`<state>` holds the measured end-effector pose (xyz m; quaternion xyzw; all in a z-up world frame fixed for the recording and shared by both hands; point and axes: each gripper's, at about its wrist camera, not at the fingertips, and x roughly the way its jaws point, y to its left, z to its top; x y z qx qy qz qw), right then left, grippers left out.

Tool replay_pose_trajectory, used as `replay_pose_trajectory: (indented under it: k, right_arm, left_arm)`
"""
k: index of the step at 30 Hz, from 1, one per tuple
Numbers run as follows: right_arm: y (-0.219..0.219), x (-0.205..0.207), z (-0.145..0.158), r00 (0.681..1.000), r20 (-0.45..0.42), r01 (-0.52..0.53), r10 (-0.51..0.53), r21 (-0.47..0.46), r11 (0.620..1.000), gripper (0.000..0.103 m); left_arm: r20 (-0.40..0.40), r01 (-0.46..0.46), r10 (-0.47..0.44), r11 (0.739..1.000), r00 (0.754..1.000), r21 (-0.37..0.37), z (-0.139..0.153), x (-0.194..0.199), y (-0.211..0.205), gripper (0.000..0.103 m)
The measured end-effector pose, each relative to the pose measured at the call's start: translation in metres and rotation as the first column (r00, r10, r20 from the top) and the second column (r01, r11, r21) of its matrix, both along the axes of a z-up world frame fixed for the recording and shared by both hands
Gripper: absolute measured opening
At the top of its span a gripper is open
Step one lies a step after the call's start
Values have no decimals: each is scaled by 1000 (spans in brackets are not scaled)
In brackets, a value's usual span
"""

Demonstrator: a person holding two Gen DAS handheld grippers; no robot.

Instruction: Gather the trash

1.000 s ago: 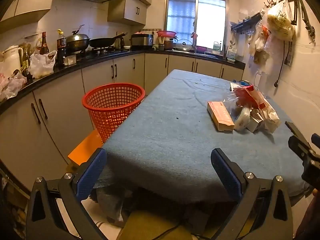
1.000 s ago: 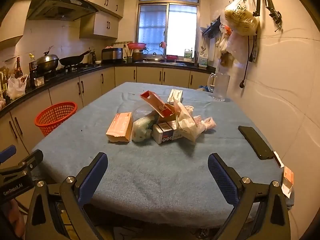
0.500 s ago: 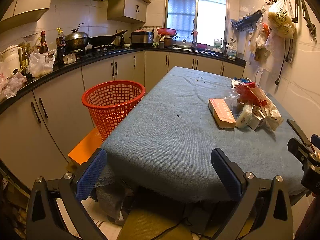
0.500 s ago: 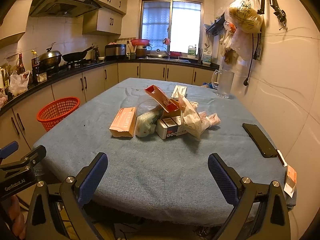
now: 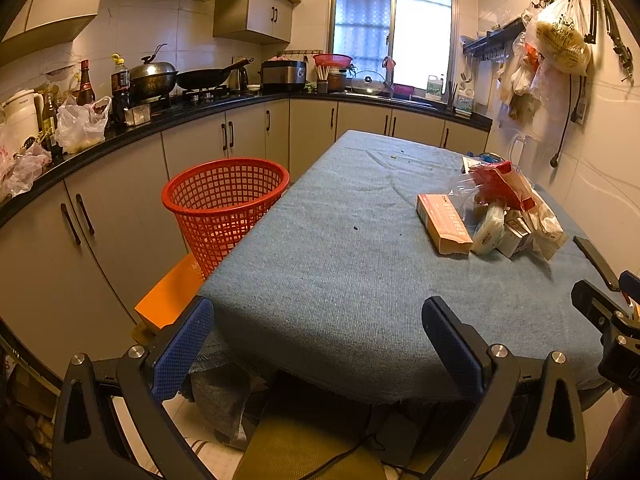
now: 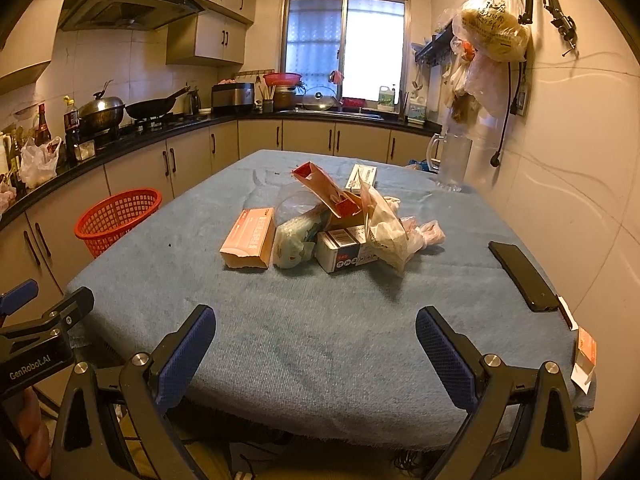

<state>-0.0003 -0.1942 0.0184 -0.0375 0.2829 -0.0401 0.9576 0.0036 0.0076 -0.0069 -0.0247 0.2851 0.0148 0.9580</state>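
At the near edge of the blue-cloth table [image 6: 320,344], both grippers hang short of the work. Left gripper [image 5: 318,336]: jaws spread wide, nothing between them. Right gripper [image 6: 316,338]: same, spread and empty, aimed at the trash heap.

Trash heap sits mid-table, toward the wall side. Contents as far as legible: pink carton [image 6: 250,238] lying flat at the left of the heap; soft printed pouch [image 6: 294,240] touching it; small white barcode box [image 6: 346,250]; red open-ended carton [image 6: 326,190] tilted on top; crinkled clear plastic bag [image 6: 384,224] leaning on the right. Items overlap; which one rests on which underneath, cannot tell.

Red mesh basket [image 5: 226,208] stands off the table's left side on an orange stool [image 5: 170,298], rim about level with the tabletop. Appears empty, so nothing collected yet by my reading.

Not trash, judging by look: black phone [image 6: 522,276] near the right table edge; clear glass pitcher [image 6: 450,164] at the far right corner.

Risks:
- Pulling one carton from the heap may topple the red one or drag the bag along.
- Clear bag is slack; a pinch may catch only film and slip.
- Right gripper sweeping wide could nudge the phone off the edge.
- Basket is well apart from the heap; a release short of the rim drops the item to the floor.
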Motion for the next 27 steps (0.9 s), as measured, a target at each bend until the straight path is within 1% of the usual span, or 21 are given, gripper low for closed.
replay_pose_trajectory:
  k: [6, 13, 18, 20, 21, 23, 24, 25, 26, 27]
  right_arm:
    - [0, 0, -2, 1000, -4, 0, 0, 1, 1000, 102]
    - [-2, 1, -3, 1000, -13, 3, -2, 8, 1000, 102]
    - [-11, 4, -3, 1000, -13, 5, -5, 25, 1000, 102]
    - [-19, 5, -2, 1000, -11, 16, -16, 39, 999, 102]
    - [-24, 7, -1, 1000, -11, 21, -21, 49, 999, 102]
    - [-36, 11, 2, 1000, -13, 27, -26, 77, 997, 102]
    - [-42, 13, 3, 1000, -15, 26, -24, 94, 995, 100]
    - [-46, 15, 5, 1000, -16, 19, -18, 107, 994, 99]
    - [-51, 18, 7, 1000, -20, 9, -6, 125, 992, 97]
    - [-56, 20, 9, 1000, -20, 1, 1, 136, 991, 95]
  left_arm:
    - [-5, 1, -1, 1000, 1000, 7, -1, 1, 0, 103]
    - [-18, 11, -10, 999, 1000, 34, -2, 2, -2, 103]
    - [-35, 52, -50, 997, 998, 49, -2, 9, -9, 103]
    - [-35, 74, -72, 996, 997, 46, -2, 15, -13, 103]
    - [-52, 85, -83, 996, 995, 36, -2, 18, -14, 103]
    - [-43, 101, -100, 995, 994, 23, 3, 26, -17, 103]
    - [-53, 121, -121, 993, 991, 5, 6, 32, -19, 103]
    - [-37, 138, -138, 990, 990, 2, 9, 38, -22, 103]
    - [-72, 171, -171, 985, 983, -12, 13, 48, -27, 103]
    - [-86, 190, -192, 981, 978, -37, 14, 55, -30, 103]
